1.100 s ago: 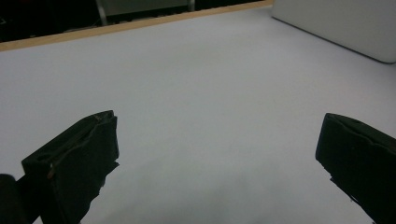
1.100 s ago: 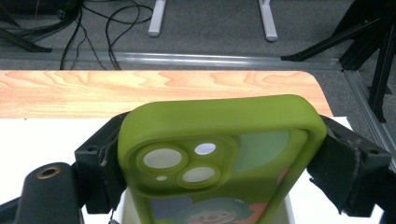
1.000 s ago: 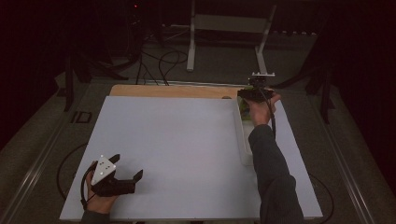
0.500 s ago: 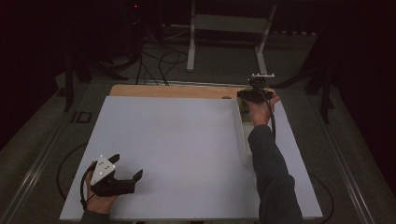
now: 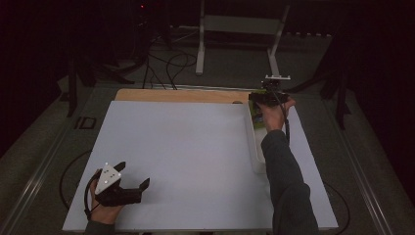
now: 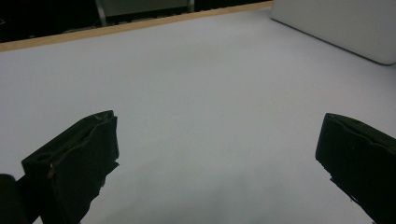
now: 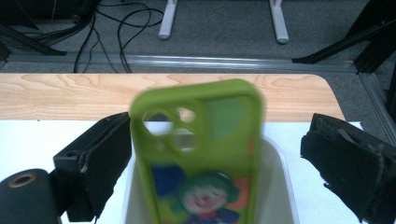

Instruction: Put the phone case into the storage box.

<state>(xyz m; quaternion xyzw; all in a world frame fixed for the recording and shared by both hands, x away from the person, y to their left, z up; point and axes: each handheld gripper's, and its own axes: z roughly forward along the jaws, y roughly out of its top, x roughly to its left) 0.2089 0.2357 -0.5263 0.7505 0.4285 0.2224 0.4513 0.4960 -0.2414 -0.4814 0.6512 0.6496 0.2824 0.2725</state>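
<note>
A lime-green phone case (image 7: 205,154) with a clown picture stands upright and blurred between the jaws of my right gripper (image 7: 219,125). Those jaws have just been opening and now stand wide: the right jaw is clear of the case, the left jaw is right beside its edge. Below the case is a white tray (image 7: 282,177). In the high view the right gripper (image 5: 259,100) hangs over the far end of the tray (image 5: 255,152), with the green case (image 5: 256,120) under it. My left gripper (image 5: 133,175) rests open near the table's front left corner, nothing between its jaws (image 6: 219,122).
A white sheet (image 5: 186,147) covers the table, with a wooden strip (image 5: 181,95) along the far edge. The tray's rounded wall (image 6: 345,28) shows far off in the left gripper view. Cables and stand legs (image 5: 200,54) lie on the floor beyond the table.
</note>
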